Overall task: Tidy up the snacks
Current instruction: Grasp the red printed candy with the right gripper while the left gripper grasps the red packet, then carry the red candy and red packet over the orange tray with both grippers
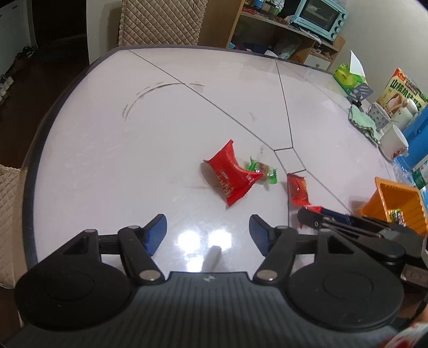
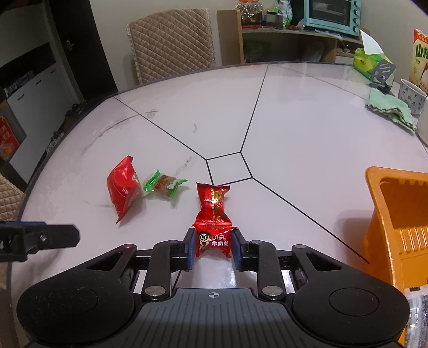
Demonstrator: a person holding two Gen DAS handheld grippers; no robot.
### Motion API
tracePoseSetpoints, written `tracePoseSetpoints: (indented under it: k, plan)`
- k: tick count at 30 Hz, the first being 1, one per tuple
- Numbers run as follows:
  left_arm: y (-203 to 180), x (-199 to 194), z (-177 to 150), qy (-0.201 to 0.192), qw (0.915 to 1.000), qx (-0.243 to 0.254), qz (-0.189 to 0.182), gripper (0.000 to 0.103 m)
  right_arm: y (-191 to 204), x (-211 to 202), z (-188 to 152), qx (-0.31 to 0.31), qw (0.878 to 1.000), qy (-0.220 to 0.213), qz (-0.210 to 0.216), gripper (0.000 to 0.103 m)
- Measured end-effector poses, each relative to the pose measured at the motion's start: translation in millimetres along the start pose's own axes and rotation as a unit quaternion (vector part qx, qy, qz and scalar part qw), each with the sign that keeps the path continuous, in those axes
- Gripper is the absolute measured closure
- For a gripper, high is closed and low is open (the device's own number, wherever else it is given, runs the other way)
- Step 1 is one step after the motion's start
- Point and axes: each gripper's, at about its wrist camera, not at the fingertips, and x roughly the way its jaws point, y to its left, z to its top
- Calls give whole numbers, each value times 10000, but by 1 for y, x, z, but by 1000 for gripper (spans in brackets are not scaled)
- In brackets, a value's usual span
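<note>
A small red milk-candy packet [image 2: 213,206] lies on the white table [image 2: 307,150], and my right gripper [image 2: 212,247] is shut on its near end, blue pads pressing both sides. The left wrist view shows the same packet [image 1: 297,190] running into the right gripper [image 1: 307,212] from the side. A bigger red snack packet [image 2: 123,187] [image 1: 230,178] and a green-wrapped candy [image 2: 163,184] [image 1: 263,170] lie together to the left. My left gripper [image 1: 208,229] hovers open over bare table just short of them, holding nothing. An orange basket [image 2: 385,211] [image 1: 385,198] stands at the right.
Along the table's right side are a green cloth [image 2: 390,111], patterned mugs [image 2: 410,93], a tissue pack [image 2: 369,60] and a snack box [image 1: 401,93]. A quilted chair [image 2: 171,42] stands behind the far edge. A shelf with a blue oven [image 2: 331,14] is beyond.
</note>
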Motion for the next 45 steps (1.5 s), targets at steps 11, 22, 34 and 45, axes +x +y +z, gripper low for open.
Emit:
tracePoseSetpoints:
  k: [11,22,34,45]
  plan:
    - [-11,20,25,-352,9987,-303,-232,37,-23,-28,18,353,9987,-360,-20,77]
    - [-5,63,39,-174,9974,-688,-158,54,-35,-35,22,513,9977,-440,-53,77]
    - [-17,60,32,-115,9997,-176,-142,80,-34,-33,20,492,9982,-338,24,77]
    - [-19,34,19,30,9999,97,-51,81,-24,-42,17,349,9989,-265,174,77]
